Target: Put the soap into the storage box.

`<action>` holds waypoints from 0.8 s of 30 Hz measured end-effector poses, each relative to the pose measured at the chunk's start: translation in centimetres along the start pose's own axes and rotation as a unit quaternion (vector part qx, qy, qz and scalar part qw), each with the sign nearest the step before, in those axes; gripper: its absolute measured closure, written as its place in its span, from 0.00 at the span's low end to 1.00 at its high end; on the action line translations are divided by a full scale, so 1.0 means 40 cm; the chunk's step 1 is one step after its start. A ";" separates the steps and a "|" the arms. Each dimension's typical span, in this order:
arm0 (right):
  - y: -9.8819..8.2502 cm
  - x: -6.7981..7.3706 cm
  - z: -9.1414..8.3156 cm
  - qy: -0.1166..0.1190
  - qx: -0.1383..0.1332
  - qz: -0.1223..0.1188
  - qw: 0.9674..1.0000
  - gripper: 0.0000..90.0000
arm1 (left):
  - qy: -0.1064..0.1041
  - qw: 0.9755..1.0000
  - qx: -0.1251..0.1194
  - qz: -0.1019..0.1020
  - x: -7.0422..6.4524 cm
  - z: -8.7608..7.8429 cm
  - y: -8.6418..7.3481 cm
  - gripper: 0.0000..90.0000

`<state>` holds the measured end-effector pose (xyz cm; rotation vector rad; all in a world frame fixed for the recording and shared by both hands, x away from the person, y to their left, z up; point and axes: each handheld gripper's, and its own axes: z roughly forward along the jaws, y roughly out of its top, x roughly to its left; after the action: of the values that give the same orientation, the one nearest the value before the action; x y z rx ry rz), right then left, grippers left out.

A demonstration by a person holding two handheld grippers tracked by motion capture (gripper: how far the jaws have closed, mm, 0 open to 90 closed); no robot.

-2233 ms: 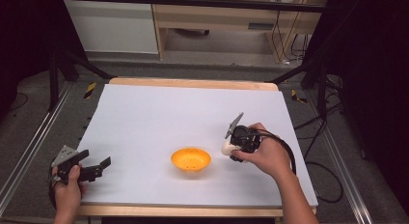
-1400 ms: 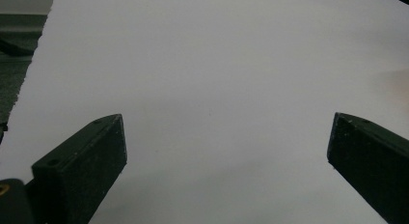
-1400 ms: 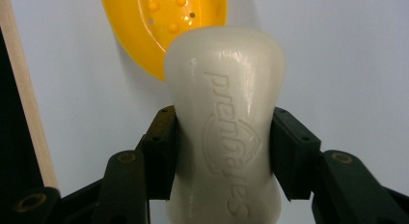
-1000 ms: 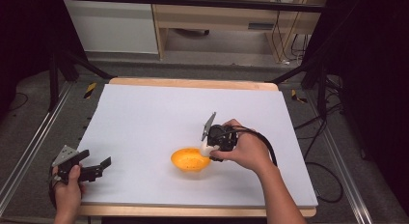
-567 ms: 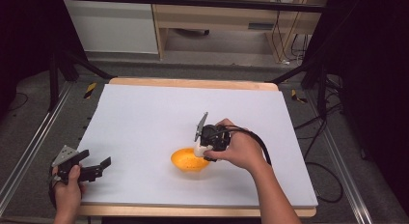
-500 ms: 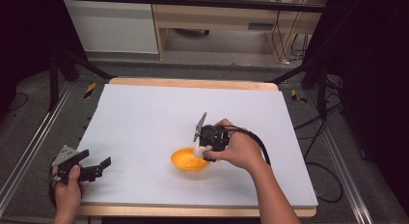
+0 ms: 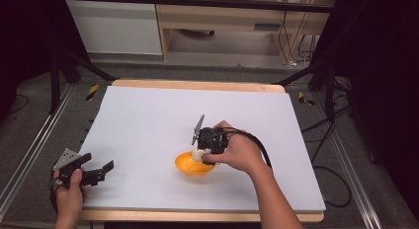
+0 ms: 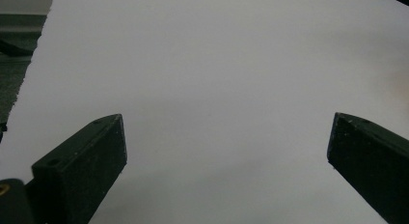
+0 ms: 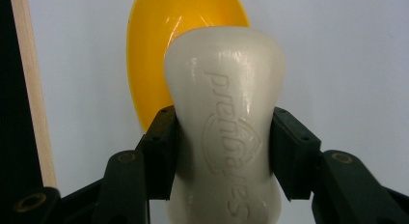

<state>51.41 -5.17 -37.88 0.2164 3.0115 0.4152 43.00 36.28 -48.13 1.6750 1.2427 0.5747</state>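
Now | right gripper [image 9: 224,151] clamps white bottle [image 9: 224,122] over orange bowl [image 7: 190,166] | left gripper [image 7: 96,172] open

Cream bottle [image 9: 225,137] hides most of orange bowl [image 9: 159,50]; bottle's base cut off by bottom edge.

A lab: black framing [image 7: 316,76], loose cables [image 7: 326,135] and a white-topped table [image 7: 148,115].

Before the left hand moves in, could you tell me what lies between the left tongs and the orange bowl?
Nothing: the high view shows bare white table between the left tongs and the bowl.
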 end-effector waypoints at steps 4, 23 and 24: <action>0.010 0.002 0.006 0.003 0.000 -0.006 1.000 0.55 | 0.000 1.000 0.000 0.000 0.000 0.000 0.000 0.00; 0.047 0.012 0.041 0.015 0.005 -0.025 1.000 0.55 | 0.000 1.000 0.001 0.000 0.000 0.000 0.000 0.00; 0.050 0.013 0.044 0.018 0.007 -0.026 0.999 0.55 | 0.000 1.000 0.001 0.000 0.000 0.000 0.000 0.00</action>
<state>51.36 -2.72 -39.07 0.1319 3.0485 0.3991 43.00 36.28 -48.13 1.6766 1.2422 0.5738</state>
